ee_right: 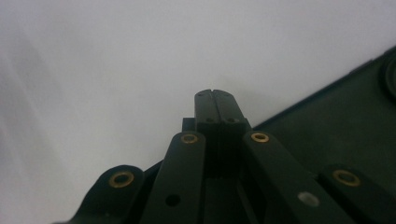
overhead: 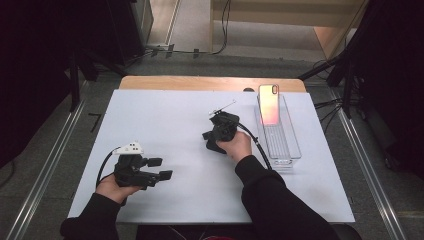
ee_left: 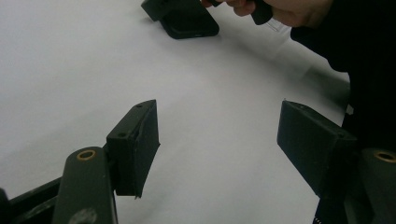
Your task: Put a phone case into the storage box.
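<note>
Right tool point(ee_right: 215, 93), jaws shut on nothing, points at the worktop point(ee_right: 93, 70) with the flat black case point(ee_right: 345, 126) just beside it; left tool point(overhead: 161, 168), open and empty, lies well apart.

Beyond the left gripper's point(ee_left: 217, 140) open jaws, a flat black thing point(ee_left: 189, 23) lies cut off by the top edge; what it is cannot be told. Right of the right gripper's point(ee_right: 215, 100) shut jaws, a dark slab point(ee_right: 345, 126) runs off the frame, blurred.
</note>
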`<move>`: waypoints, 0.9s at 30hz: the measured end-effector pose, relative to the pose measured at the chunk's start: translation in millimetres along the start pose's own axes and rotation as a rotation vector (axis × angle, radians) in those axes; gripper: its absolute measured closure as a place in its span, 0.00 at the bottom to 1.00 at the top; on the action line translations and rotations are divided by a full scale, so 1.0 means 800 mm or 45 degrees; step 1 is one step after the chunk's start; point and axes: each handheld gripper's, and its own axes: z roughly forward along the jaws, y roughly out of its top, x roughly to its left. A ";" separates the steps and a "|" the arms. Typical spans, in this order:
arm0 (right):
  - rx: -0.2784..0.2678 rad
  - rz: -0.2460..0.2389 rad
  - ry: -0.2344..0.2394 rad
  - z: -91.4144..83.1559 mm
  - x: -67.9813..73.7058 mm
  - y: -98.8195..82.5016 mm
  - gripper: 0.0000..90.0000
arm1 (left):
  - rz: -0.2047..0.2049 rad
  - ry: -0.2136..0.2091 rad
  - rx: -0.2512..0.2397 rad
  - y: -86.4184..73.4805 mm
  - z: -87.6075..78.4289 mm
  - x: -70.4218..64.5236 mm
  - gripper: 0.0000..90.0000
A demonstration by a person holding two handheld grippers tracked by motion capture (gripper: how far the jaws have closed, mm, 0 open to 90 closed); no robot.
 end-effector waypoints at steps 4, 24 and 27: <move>-0.001 -0.002 0.011 -0.002 0.001 -0.008 0.97 | 0.001 0.000 0.002 0.000 0.000 -0.001 0.33; 0.022 0.034 -0.031 -0.032 -0.011 -0.049 0.97 | 0.006 0.003 0.006 0.001 0.001 -0.001 0.33; 0.019 0.034 -0.052 -0.036 -0.015 -0.053 0.97 | 0.006 0.003 0.005 0.001 0.002 -0.001 0.33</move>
